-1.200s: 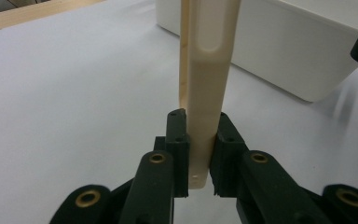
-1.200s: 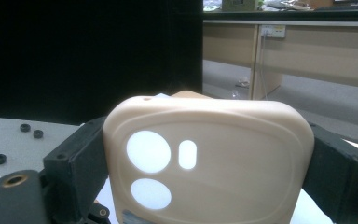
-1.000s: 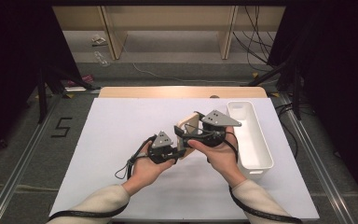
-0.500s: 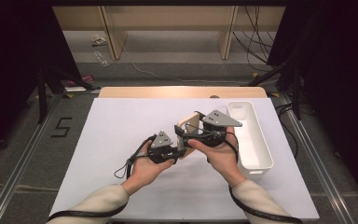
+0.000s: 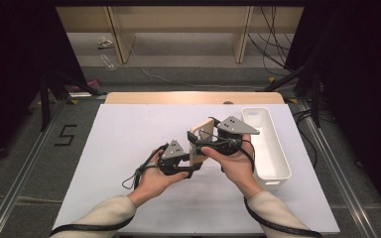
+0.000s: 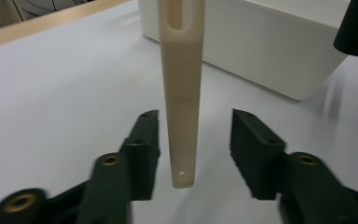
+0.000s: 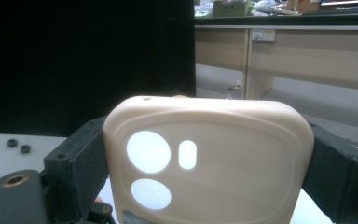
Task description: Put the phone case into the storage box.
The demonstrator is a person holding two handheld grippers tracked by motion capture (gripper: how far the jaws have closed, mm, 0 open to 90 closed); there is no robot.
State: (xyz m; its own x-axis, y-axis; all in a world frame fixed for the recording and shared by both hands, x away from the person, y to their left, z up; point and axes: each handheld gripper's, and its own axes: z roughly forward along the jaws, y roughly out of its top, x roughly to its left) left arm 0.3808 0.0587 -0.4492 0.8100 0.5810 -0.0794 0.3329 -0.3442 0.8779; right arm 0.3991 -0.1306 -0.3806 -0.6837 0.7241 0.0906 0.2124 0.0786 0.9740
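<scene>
Right gripper view, phone case (image 7: 214, 158) bottom cut off

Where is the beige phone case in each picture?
High view: the phone case stands mid-table between the two grippers.
Left gripper view: seen edge-on, centre, between open jaws that have just been opening.
Right gripper view: its back is low in the centre, clamped.
Shared landmark: white bin.

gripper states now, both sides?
Left gripper: open, jaws have just been opening; the phone case stands between them, untouched.
Right gripper: shut on the phone case across its width.
</scene>
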